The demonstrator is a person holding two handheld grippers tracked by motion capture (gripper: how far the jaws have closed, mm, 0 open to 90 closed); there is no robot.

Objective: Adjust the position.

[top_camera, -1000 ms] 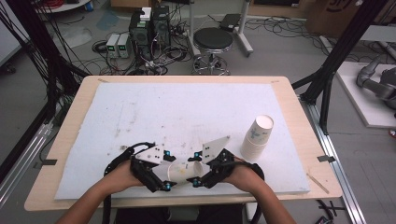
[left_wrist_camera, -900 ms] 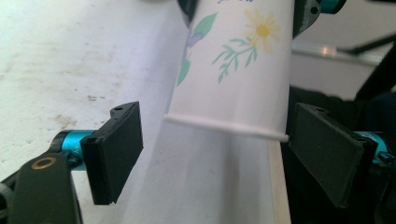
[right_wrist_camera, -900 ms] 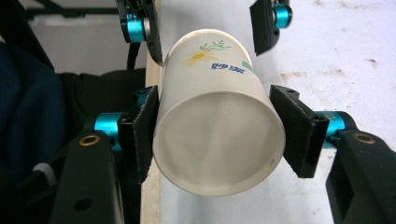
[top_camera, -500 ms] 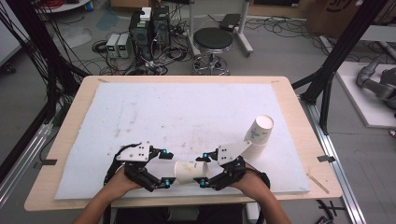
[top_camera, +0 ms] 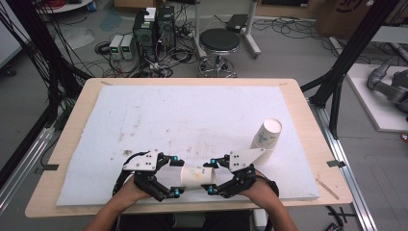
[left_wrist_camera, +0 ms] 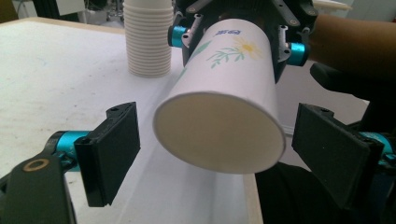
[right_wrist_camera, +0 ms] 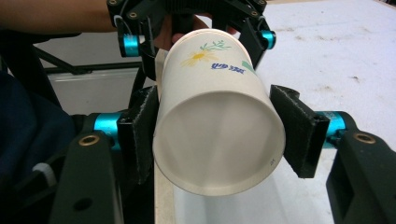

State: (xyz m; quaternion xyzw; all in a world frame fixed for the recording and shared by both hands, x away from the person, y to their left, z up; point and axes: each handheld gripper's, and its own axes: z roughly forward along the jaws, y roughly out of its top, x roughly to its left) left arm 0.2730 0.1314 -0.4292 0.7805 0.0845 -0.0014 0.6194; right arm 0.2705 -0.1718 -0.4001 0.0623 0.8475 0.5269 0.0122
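Wooden table (top_camera: pixel 67 144) topped by a white foam mat (top_camera: pixel 192 120), workshop floor with cables and a black round stool (top_camera: pixel 219 41) beyond.

Item: white paper cup with a printed daisy and blue lettering (top_camera: pixel 198 176), lying on its side in the air above the mat's near edge, between the two grippers.

Right gripper (top_camera: pixel 226 175): black pads pinching the cup at both sides, as the right gripper view shows.

Left gripper (top_camera: pixel 168 177): jaws spread to either side of the cup's other end, pads clear of its wall in the left gripper view; they have just been opening.

Also: a tilted stack of white paper cups (top_camera: pixel 265 137) on the mat, right of the right gripper.
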